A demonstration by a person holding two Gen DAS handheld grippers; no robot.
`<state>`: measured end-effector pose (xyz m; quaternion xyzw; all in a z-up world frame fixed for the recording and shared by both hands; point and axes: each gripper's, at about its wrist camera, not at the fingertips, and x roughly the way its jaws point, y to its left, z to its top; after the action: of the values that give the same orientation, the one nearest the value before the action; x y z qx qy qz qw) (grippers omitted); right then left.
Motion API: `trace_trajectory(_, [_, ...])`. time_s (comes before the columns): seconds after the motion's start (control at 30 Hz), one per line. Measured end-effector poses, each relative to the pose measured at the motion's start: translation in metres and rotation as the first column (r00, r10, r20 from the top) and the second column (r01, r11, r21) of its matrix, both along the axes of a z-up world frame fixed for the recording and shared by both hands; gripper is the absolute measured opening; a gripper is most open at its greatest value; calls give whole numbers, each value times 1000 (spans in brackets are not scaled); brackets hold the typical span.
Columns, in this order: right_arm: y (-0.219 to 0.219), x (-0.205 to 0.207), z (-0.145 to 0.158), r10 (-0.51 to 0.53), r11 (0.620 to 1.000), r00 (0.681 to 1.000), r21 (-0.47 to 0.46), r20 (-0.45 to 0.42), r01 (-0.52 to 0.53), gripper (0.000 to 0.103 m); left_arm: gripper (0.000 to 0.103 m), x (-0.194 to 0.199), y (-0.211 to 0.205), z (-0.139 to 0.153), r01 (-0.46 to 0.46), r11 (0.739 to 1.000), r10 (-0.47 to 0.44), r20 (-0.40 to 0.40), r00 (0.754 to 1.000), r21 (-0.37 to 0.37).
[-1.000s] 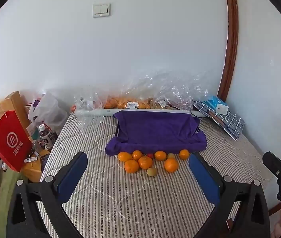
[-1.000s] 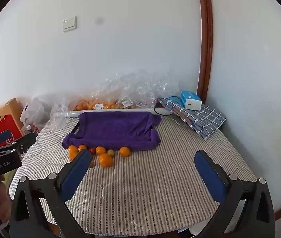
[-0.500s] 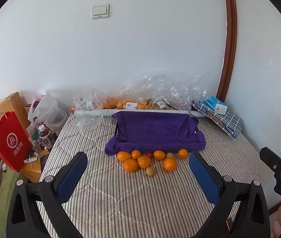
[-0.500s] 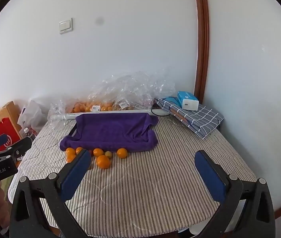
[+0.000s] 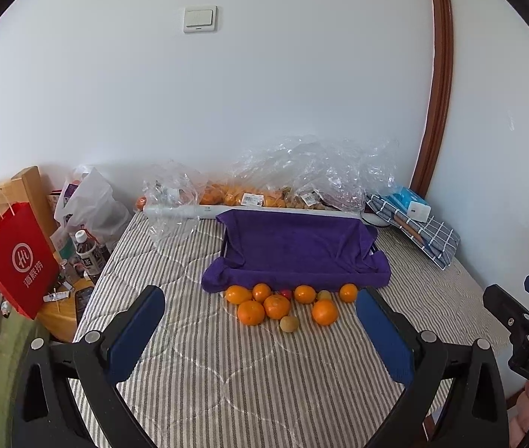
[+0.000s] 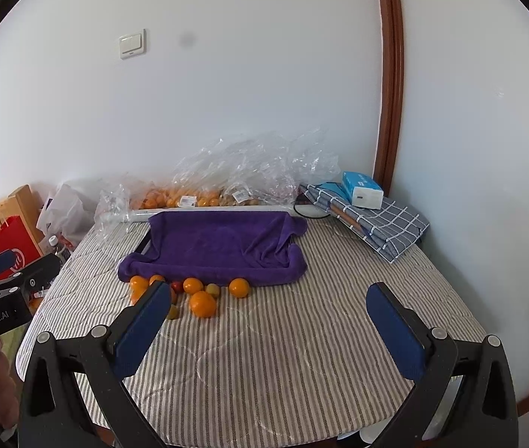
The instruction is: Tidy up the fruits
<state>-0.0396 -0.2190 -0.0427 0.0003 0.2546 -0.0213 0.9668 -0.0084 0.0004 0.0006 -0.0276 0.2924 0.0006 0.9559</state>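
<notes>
Far left, off the table edge: red paper bag [image 5: 18, 257] beside a wooden chair [image 5: 27, 183], bottle [image 5: 87, 252] and a white plastic bag [image 5: 89, 201] next to it. Striped table cover [image 5: 264, 373] spans the middle.

Left gripper [image 5: 260, 321]: jaws wide apart, nothing between them, hovering above the near part of the table and aimed at the fruit. In the right wrist view it shows at the left edge [image 6: 14, 272], held by a hand [image 6: 1, 392].

Loose fruits [image 5: 287, 304] sit in a cluster on the cover, touching or just beside the front edge of the purple towel [image 5: 298, 246]. Mostly oranges; one small red fruit [image 5: 284, 293] and one pale yellowish fruit [image 5: 289, 323] among them. The towel is draped over what looks like a tray; a dark rim peeks out at its sides.

Behind the towel, against the wall: clear plastic bags [image 5: 302, 175] with more orange fruit inside, and a white tube-like thing [image 5: 178, 210] lying along the back.

Right of the towel: folded checked cloth [image 6: 376, 224] with a blue-white box [image 6: 363, 190] on top, near the brown door frame [image 6: 389, 74].

Right gripper [image 6: 268, 317]: jaws also spread wide, empty, over bare cover right of the fruit cluster. Its tip shows at the right edge of the left wrist view [image 5: 526, 310].
</notes>
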Motion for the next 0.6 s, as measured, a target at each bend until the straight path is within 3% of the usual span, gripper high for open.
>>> trace_trajectory(0.6, [-1,-3,0,-2,1000,1000,-3,-3,2,103,103,1,-3,-1,6,1000,-6,3,1000,7])
